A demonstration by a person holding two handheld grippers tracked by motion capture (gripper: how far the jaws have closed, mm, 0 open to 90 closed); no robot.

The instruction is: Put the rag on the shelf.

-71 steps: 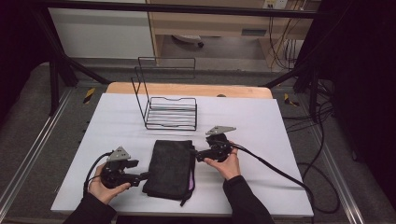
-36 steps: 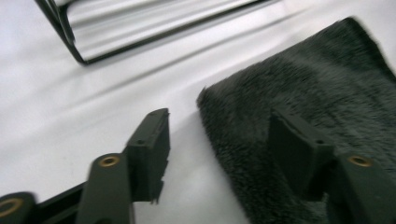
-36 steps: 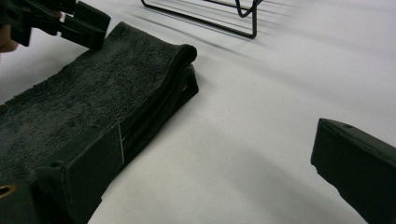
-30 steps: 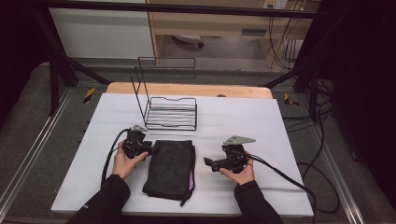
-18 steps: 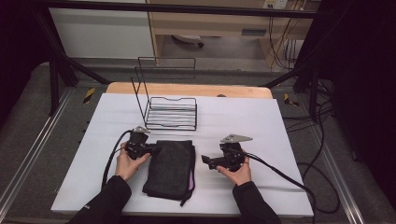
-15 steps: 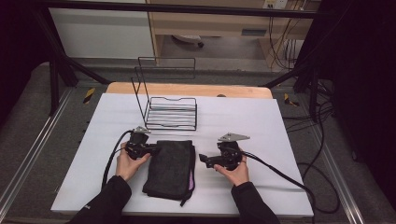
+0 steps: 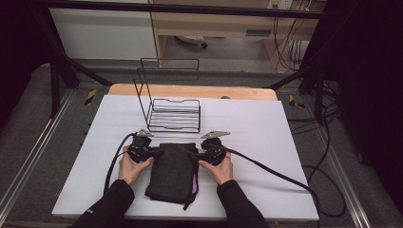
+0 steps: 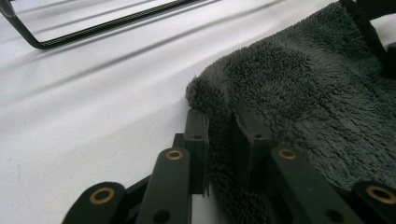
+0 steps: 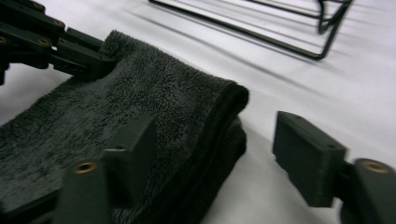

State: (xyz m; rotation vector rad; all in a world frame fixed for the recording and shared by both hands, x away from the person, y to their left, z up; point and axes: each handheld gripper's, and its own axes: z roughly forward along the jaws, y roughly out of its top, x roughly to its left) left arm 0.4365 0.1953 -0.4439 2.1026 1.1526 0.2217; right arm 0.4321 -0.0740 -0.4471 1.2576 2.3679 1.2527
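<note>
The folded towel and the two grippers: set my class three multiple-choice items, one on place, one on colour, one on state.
1. Where is the wire rack?
A. beyond the towel
B. on the towel
C. off the table

2. What colour is the towel?
A. white
B. dark grey
C. red

3. How do the right gripper jaws stand?
A. shut on the rack
B. open around the towel's corner
C. shut on nothing

Answers: 1 A, the rack stands farther up the table. 2 B, dark grey pile. 3 B, a wide gap straddles the corner, while the left gripper pinches the edge.

A white-topped table [image 7: 285,142] stands on grey floor [image 7: 28,123], wooden cabinet [image 7: 214,23] behind it.
</note>
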